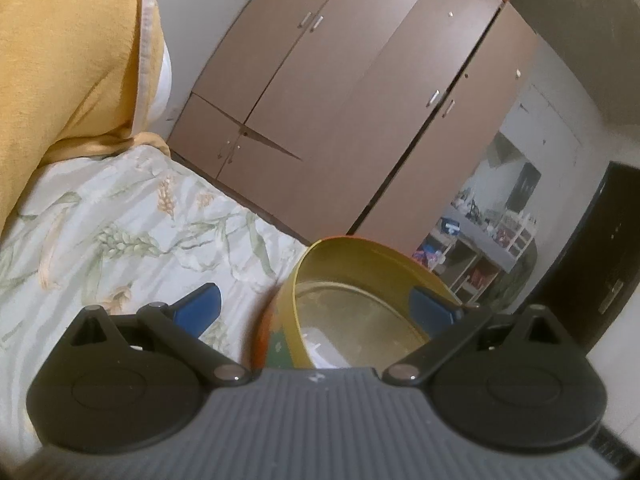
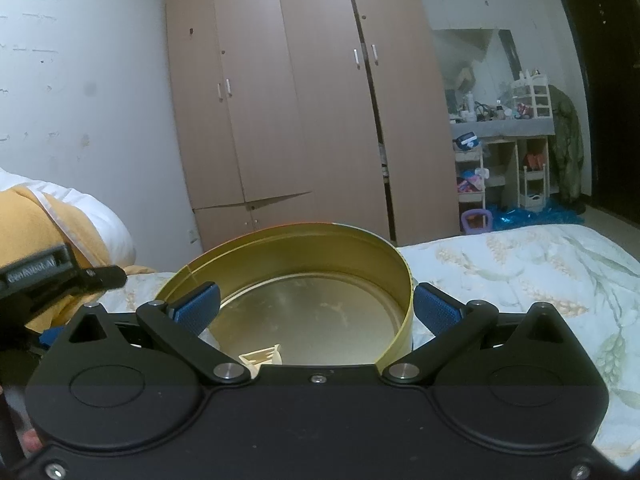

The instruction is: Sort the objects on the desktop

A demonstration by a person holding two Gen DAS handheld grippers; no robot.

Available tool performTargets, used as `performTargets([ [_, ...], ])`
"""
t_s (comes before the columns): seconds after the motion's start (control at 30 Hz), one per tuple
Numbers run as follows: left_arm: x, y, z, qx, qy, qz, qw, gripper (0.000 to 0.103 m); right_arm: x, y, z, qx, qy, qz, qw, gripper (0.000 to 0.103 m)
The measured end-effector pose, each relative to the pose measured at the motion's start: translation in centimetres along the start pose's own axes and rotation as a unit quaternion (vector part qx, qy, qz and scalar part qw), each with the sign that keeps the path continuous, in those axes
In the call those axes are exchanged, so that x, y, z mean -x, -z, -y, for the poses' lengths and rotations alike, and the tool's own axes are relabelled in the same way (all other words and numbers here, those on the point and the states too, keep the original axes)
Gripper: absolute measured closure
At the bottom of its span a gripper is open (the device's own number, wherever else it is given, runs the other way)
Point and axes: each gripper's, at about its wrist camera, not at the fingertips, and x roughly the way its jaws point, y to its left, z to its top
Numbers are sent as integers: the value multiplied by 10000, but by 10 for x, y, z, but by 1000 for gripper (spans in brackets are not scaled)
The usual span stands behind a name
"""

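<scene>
Floral bedding [image 2: 520,272] serves as the work surface. Both the left gripper [image 1: 316,312] and the right gripper [image 2: 316,312] are spread wide, each straddling the wall of the round gold tin [image 2: 304,312], nothing clamped. A small cream piece [image 2: 262,358] lies inside. Sorting appears underway; closing on the rim is probably called for next.

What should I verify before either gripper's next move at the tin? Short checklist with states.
1. Left gripper open: ok, jaws spread wide, one blue pad inside the round tin, the other outside it.
2. Right gripper open: ok, straddling the tin's wall, neither pad visibly clamping.
3. Tin upright on the floral bedspread: ok.
4. Tin contents: cannot tell fully; a small cream plastic piece lies at the near edge, partly hidden.
5. Grippers apart from each other: ok; the left one shows at the right view's left edge.
6. Next object to sort: cannot tell, none in view.
</scene>
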Motion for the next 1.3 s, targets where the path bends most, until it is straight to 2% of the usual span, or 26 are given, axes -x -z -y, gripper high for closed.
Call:
performTargets([
  [0.23,3,-1,-3,251,-125,94,9996,0,-4,2,-6,156,-19,-47,9999,0],
  [0.53,6,-1,-17,1026,-300,218,9940,0,-9,2,-8,199,2,-30,9998,0],
  [0.73,3,1,-13,964,-245,121,9950,0,-6,2,-12,210,-23,10,9998,0],
  [0.87,5,2,-10,734,-262,184,9968,0,-4,-2,-16,141,-46,118,9998,0],
  [1.1,11,0,-13,539,-518,588,9955,0,-28,0,-6,-652,-103,-331,9973,0],
  [1.2,-1,1,-16,507,-657,362,9959,0,-41,5,3,-889,-20,-508,9947,0],
  [1.3,1,3,-11,413,-736,502,9952,0,-44,9,16,-1136,-102,-530,9921,0],
])
